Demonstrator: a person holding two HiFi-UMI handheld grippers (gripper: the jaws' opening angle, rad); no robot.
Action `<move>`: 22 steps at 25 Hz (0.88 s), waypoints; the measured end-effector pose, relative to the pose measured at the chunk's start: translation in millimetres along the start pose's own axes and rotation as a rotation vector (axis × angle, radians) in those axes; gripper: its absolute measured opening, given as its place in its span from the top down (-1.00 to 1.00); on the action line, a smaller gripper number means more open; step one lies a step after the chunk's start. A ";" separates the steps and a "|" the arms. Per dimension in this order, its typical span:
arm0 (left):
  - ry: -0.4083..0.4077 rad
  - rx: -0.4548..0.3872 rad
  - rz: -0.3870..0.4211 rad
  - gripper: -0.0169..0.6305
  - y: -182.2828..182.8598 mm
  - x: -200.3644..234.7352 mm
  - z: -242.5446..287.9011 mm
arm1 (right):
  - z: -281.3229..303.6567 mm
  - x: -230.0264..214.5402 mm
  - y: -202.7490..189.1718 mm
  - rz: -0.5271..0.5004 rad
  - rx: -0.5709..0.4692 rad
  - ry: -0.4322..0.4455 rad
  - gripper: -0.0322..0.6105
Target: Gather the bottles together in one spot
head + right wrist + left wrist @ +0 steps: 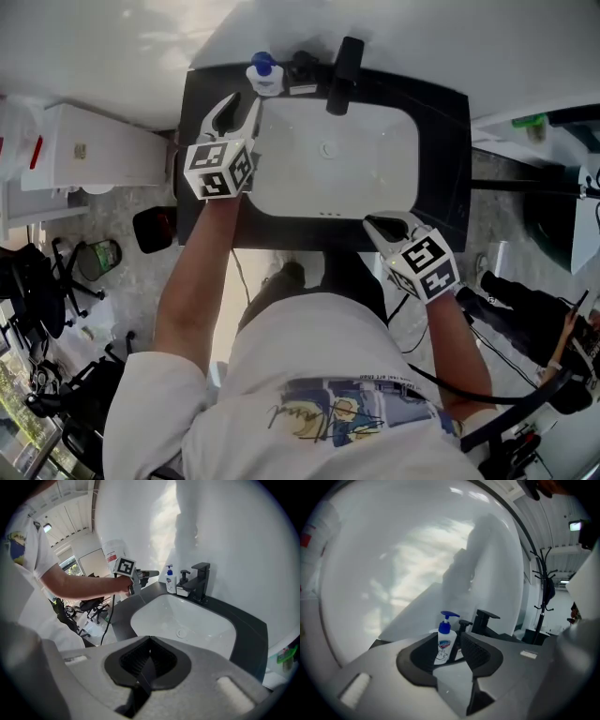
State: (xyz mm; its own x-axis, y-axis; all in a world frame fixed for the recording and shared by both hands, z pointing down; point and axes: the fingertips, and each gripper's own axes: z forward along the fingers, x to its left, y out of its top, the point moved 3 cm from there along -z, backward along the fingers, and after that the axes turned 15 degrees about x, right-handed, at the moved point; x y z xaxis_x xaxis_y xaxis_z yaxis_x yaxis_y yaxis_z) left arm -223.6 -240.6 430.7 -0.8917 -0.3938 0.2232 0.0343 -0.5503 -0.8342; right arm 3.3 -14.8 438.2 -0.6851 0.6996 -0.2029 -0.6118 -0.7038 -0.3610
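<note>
Jaws of your left gripper [241, 108] gape before the white blue-capped pump bottle [265, 77] on the black counter [441, 159], back-left corner; right gripper [149, 663] clenched empty

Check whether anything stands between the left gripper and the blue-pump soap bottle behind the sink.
Nothing visible does. The left gripper has its jaws apart, and the soap bottle shows in the gap beyond the tips. The black faucet stands beside the bottle, off that line.
</note>
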 end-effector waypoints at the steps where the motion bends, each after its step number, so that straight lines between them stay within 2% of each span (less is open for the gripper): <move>1: -0.002 0.027 0.028 0.50 -7.3 -4.8 -4.4 | 0.7 3.3 -0.4 0.004 -0.006 -0.005 0.89; 3: -0.015 0.081 0.087 0.63 -18.6 -18.8 -18.0 | 1.7 10.7 0.1 0.010 -0.016 -0.015 0.89; 5: -0.038 0.141 0.157 0.91 -29.4 -36.4 -31.5 | 2.6 16.7 2.3 0.016 -0.027 -0.028 0.89; 6: -0.058 0.170 0.191 0.94 -34.4 -47.0 -37.6 | 3.6 18.8 3.9 0.019 -0.033 -0.036 0.89; 12: -0.257 0.301 0.339 0.94 -61.5 -124.5 -81.3 | 6.6 40.8 4.6 0.029 -0.054 -0.079 0.89; 15: -0.348 0.343 0.395 0.94 -78.9 -143.9 -100.3 | 9.6 53.1 6.9 0.035 -0.062 -0.092 0.89; 19: -0.415 0.406 0.437 0.95 -92.7 -169.9 -126.6 | 5.3 64.3 4.8 0.030 -0.072 -0.088 0.89; 22: -0.422 0.445 0.465 0.94 -101.7 -183.9 -140.1 | -2.1 70.3 2.6 0.011 -0.086 -0.078 0.89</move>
State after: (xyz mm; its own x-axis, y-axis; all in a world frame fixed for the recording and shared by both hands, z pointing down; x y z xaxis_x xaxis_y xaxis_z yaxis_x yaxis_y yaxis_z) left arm -126.3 -9.1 403.8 -0.4966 -0.8554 0.1472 0.6217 -0.4689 -0.6274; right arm -45.6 32.9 421.1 -0.7220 0.6782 -0.1369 -0.5706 -0.6956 -0.4364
